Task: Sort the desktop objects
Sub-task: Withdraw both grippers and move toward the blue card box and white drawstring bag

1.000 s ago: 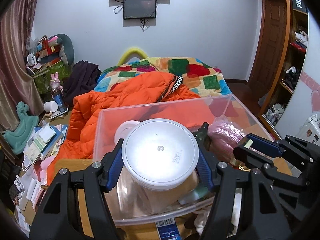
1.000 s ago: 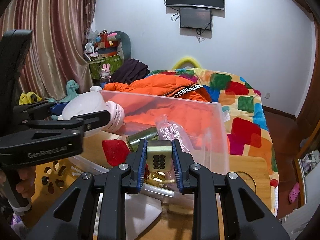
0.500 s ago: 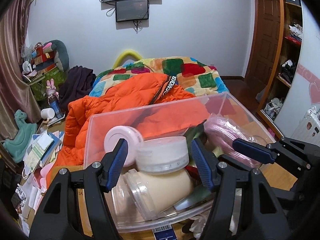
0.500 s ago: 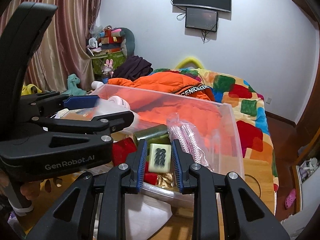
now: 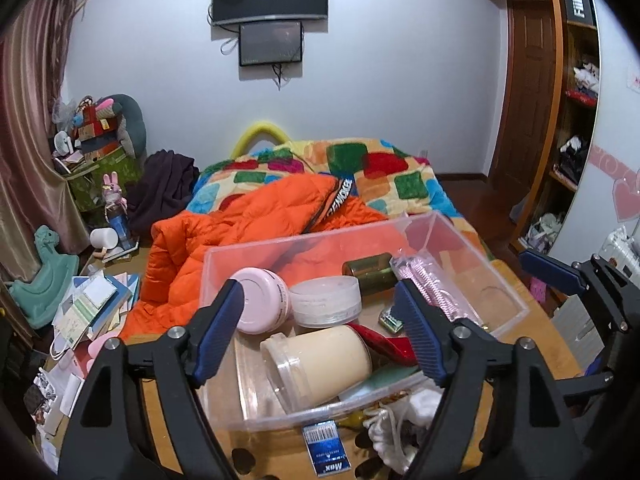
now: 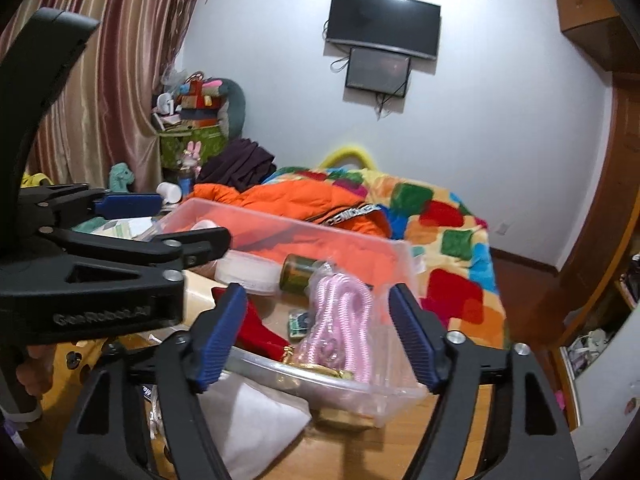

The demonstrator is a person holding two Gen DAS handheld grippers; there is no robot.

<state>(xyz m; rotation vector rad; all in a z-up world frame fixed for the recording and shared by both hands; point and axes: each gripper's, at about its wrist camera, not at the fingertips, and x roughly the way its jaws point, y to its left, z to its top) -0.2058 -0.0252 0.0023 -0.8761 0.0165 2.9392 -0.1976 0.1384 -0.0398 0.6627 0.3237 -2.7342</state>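
Our left tongs (image 5: pixel 320 330) are opening above the clear bin (image 5: pixel 496 280) on the table (image 5: pixel 276 460), nothing between the pads; the cream jar (image 5: pixel 320 360) lies on its side in the bin just below them. Our right tongs (image 6: pixel 316 336) are opening too, empty; the small tile (image 6: pixel 298 324) lies in the bin beyond them, beside the pink coil (image 6: pixel 336 320).

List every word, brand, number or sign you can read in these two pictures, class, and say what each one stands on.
"GenRobot.AI": side of the left claw, seen from the right wrist.
"Max": blue barcoded packet in front of the clear bin; it reads upside down, and its barcode digits are too small.
Jacket strap: white capitals, too distorted to read surely.
Black box on the shelf: pale letters, unclear.
Tile in the bin: markings too small.
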